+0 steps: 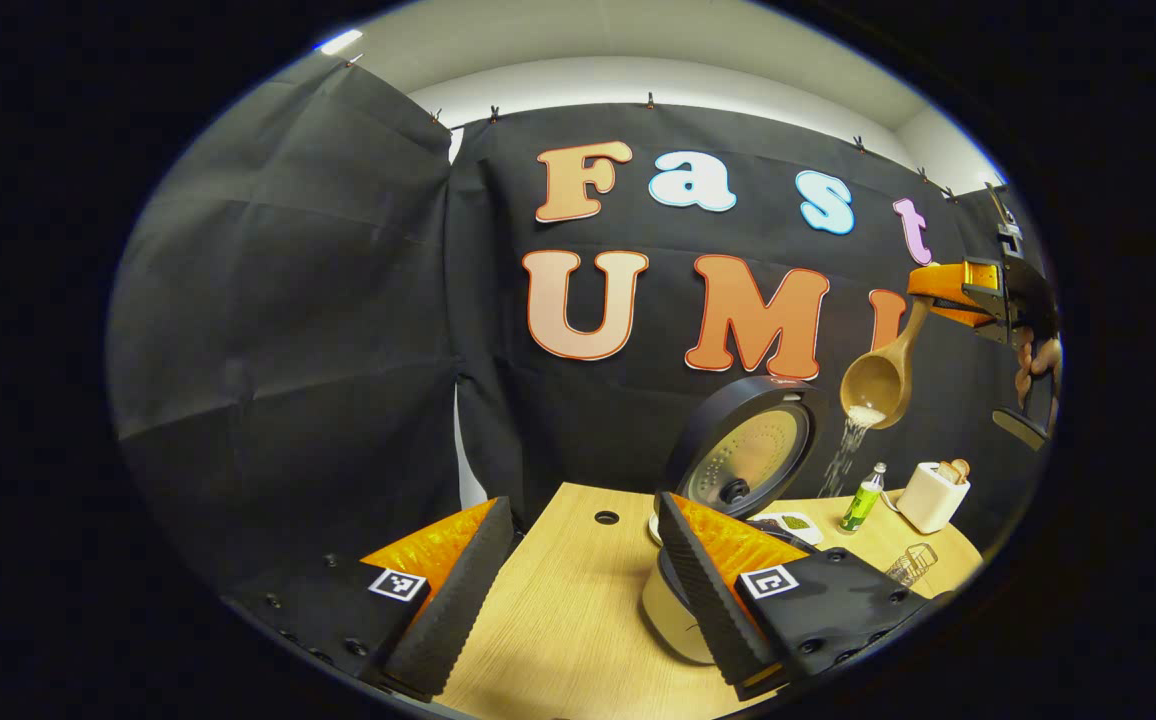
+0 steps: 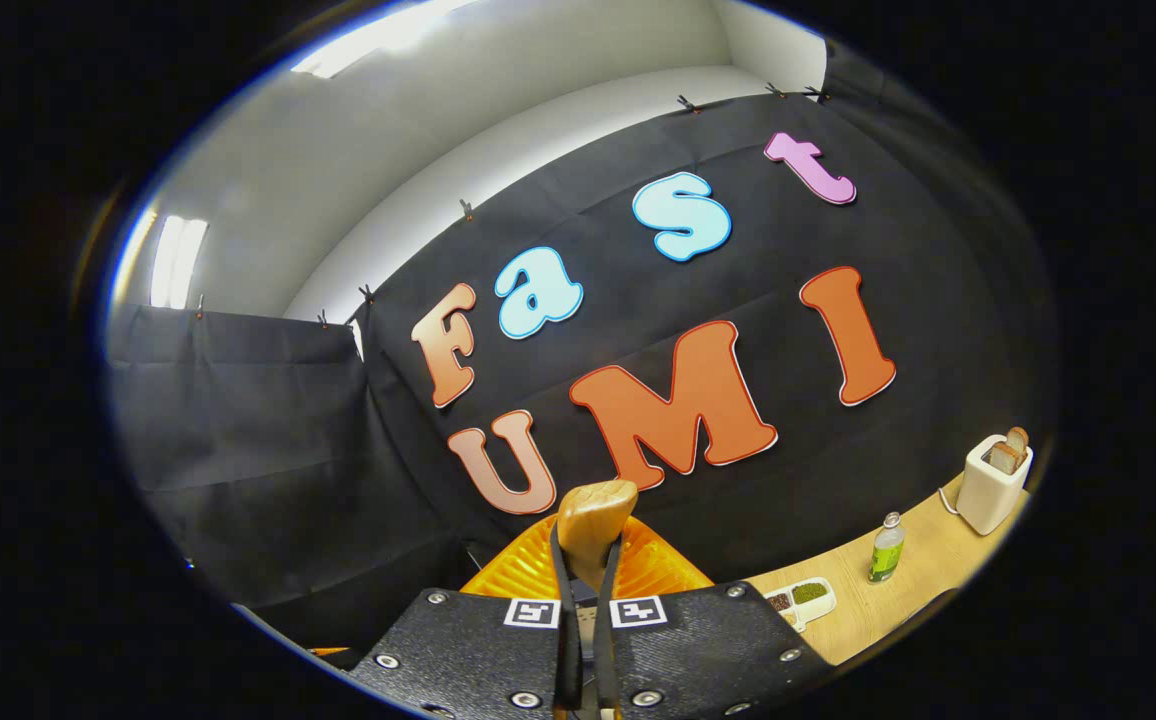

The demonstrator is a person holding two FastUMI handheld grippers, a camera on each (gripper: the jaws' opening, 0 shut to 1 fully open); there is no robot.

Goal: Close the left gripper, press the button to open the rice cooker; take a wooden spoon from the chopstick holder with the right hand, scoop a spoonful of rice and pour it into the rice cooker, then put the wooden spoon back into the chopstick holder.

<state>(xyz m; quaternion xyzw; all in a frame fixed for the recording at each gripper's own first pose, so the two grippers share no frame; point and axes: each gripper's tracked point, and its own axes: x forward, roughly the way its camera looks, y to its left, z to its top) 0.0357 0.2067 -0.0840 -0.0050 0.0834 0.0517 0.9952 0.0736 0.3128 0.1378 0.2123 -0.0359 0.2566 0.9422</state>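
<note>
the right gripper (image 2: 586, 640) is clamping the wooden spoon (image 2: 593, 525) by its handle, both fingers pressing narrow on it. the left gripper (image 1: 583, 585) is idling with fingers spread wide, holding nothing; just past its right finger the rice cooker (image 1: 743, 470) is standing open. farther off, the spoon's bowl is tipping and rice (image 1: 848, 450) is streaming down. the spoon is looking stiff, light and smooth, so gripping mid-handle is probably suiting it best.

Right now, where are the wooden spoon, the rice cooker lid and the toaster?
wooden spoon (image 1: 878, 385): left gripper view, on its bowl.
rice cooker lid (image 1: 753, 455): left gripper view, on its inner plate.
toaster (image 2: 988, 490): right gripper view, on its side wall.
</note>
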